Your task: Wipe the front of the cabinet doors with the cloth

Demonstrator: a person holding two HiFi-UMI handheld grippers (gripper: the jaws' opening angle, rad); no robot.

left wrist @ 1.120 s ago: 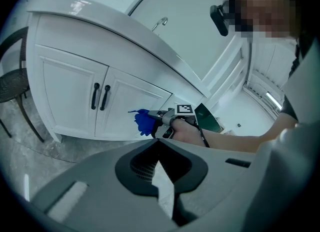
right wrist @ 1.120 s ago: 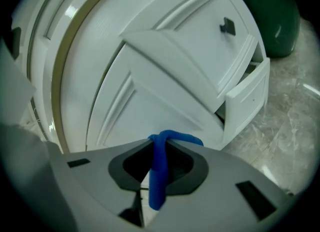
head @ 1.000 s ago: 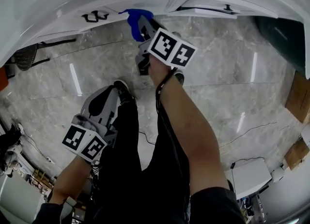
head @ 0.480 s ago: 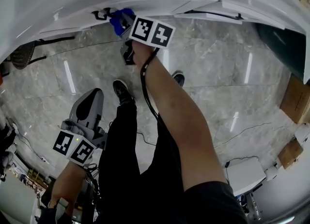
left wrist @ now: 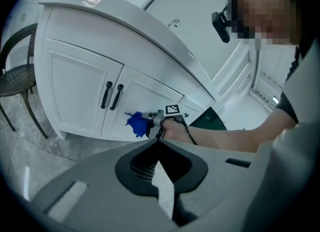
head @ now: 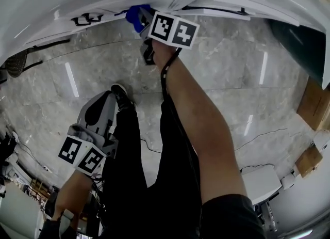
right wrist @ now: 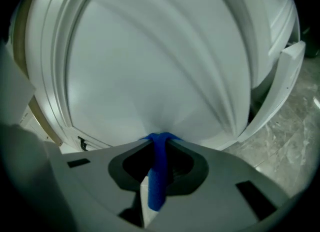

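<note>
A blue cloth (head: 136, 16) is pressed against the white cabinet door (head: 103, 11), just right of the pair of black handles (head: 85, 19). My right gripper (head: 145, 22) is shut on it, its marker cube facing up. In the right gripper view the blue cloth (right wrist: 158, 172) runs between the closed jaws, its tip touching the door panel (right wrist: 150, 75). The left gripper view shows the cloth (left wrist: 135, 124), the right gripper (left wrist: 159, 120) and the handles (left wrist: 112, 96) from a distance. My left gripper (head: 101, 105) hangs low beside the person's leg, shut and holding nothing.
A neighbouring cabinet door (head: 227, 4) to the right stands ajar, and its edge (right wrist: 282, 80) shows in the right gripper view. Grey marbled floor (head: 232, 78) lies below. A dark wicker chair (left wrist: 15, 75) stands left of the cabinet. Cardboard boxes (head: 315, 104) lie at the right.
The right gripper swept the cloth left toward the black handles, then back right along the door. The left gripper stayed low by the leg.
</note>
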